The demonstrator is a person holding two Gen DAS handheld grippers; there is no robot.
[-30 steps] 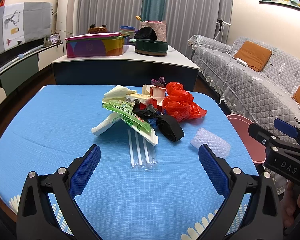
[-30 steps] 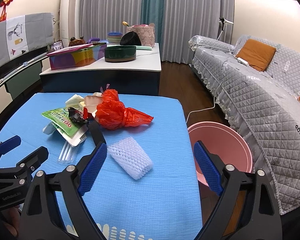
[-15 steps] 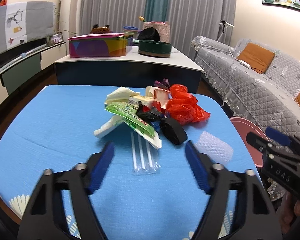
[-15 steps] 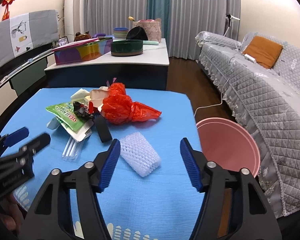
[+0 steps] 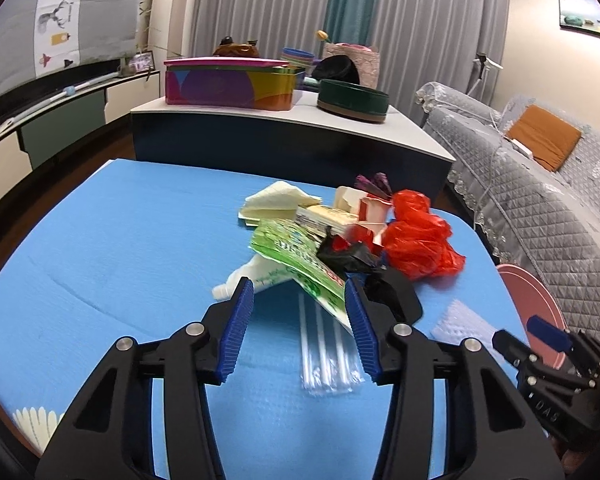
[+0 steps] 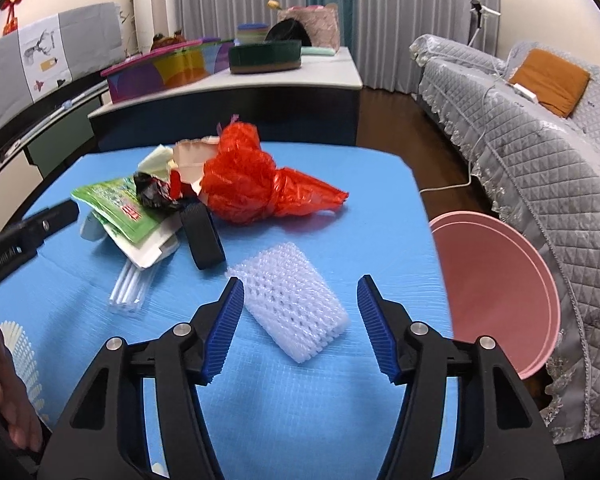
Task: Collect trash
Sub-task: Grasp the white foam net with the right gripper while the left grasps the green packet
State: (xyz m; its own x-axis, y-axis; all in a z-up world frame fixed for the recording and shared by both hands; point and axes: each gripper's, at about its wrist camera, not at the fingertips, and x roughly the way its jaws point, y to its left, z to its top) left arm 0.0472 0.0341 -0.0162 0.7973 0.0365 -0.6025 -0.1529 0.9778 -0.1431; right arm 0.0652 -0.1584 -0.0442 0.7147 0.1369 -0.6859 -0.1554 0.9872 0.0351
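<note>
The worktop (image 6: pixel 308 420) carries a blue cloth. The trash pile (image 5: pixel 340 236) lies at its centre; a white foam net sleeve (image 6: pixel 292 304) lies apart, nearer a pink bin (image 6: pixel 496 280) beside a grey quilted sofa (image 6: pixel 540 148). The left tongs (image 5: pixel 300 320), just narrowed, frame bagged straws (image 5: pixel 328 344), untouched. The right tongs (image 6: pixel 300 312), half-spread, flank the sleeve without contact.

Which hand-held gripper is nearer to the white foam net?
Right. The right hand-held gripper frames the white foam net, untouched; the left hand-held gripper is over the straws.
</note>
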